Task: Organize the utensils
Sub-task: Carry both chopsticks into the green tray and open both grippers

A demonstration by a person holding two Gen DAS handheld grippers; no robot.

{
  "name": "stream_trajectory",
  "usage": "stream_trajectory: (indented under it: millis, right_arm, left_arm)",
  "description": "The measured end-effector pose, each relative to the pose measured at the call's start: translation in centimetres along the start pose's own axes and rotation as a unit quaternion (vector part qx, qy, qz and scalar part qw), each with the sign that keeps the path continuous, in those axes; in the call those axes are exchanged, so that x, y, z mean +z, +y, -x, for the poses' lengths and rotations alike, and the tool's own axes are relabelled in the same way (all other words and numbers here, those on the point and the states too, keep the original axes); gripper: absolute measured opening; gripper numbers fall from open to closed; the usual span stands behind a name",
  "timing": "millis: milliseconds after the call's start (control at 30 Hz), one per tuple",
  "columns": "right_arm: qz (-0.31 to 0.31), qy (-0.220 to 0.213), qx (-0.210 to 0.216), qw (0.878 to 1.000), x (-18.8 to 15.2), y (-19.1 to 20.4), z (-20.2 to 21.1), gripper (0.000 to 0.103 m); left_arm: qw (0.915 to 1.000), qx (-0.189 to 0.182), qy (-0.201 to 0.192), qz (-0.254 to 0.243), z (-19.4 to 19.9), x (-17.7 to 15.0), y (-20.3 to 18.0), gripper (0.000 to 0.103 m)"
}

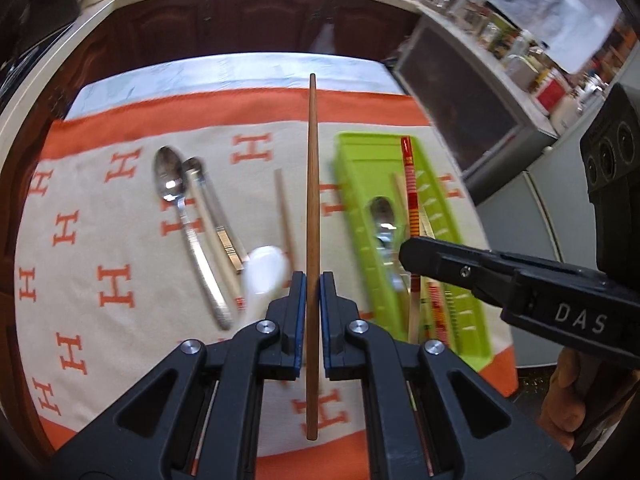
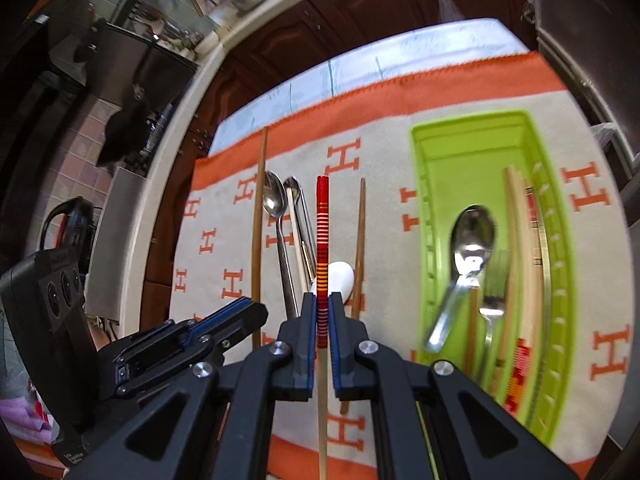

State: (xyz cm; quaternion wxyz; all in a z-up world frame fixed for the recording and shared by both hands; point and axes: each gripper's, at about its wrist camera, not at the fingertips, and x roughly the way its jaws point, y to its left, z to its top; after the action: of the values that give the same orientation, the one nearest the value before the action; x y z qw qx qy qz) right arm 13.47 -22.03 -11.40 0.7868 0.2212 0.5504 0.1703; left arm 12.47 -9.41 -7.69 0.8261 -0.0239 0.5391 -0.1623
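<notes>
Reading "DAS" on the right hand-held gripper (image 1: 404,256), "H" across the cloth (image 1: 116,286).

We are seeing the tray (image 2: 472,160) lying on the cloth (image 2: 392,152) to the right, holding a spoon (image 2: 468,248) and fork (image 2: 494,280), while two spoons (image 1: 172,188) are lying left.

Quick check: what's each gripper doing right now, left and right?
Left gripper: shut on the plain brown chopstick.
Right gripper: shut on the red-striped chopstick.
</notes>
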Motion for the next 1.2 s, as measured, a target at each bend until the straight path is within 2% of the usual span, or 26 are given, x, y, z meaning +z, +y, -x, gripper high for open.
stream_trajectory:
  millis: [133,300,567,867,1067,1133,1200]
  right_arm:
    - [0.002,-0.026,-0.006,1.0,-0.2,-0.6,3.2,0.005]
    - [0.003,-0.052,-0.034,0.998,0.2,-2.2,6.7,0.005]
    - [-0.001,-0.077,-0.105,0.992,2.2,-5.9,8.4,0.005]
    - [-0.005,-0.046,-0.125,0.991,3.3,-9.4,5.3,0.006]
    - [-0.004,-0.008,-0.126,0.992,3.4,-10.7,3.1,0.006]
    - [-0.005,0.006,-0.122,0.993,3.2,-11.0,2.5,0.007]
    - [-0.008,0.011,-0.12,0.993,2.9,-11.3,2.2,0.011]
  left_arm:
    - [0.9998,-0.011,-0.005,-0.016,0.4,0.4,-3.1,0.004]
    - [0.9996,-0.013,-0.01,-0.022,0.3,0.9,-6.5,0.004]
    - [0.9999,0.005,-0.007,-0.007,-2.5,2.1,-9.6,0.004]
    - [0.9995,0.024,0.016,-0.01,-7.3,2.2,-10.6,0.004]
    - [0.9984,0.042,0.021,-0.034,-7.9,2.0,-11.0,0.005]
    - [0.9979,0.046,0.023,-0.041,-7.7,1.8,-11.0,0.007]
    - [0.9974,0.05,0.023,-0.046,-7.2,1.6,-10.9,0.019]
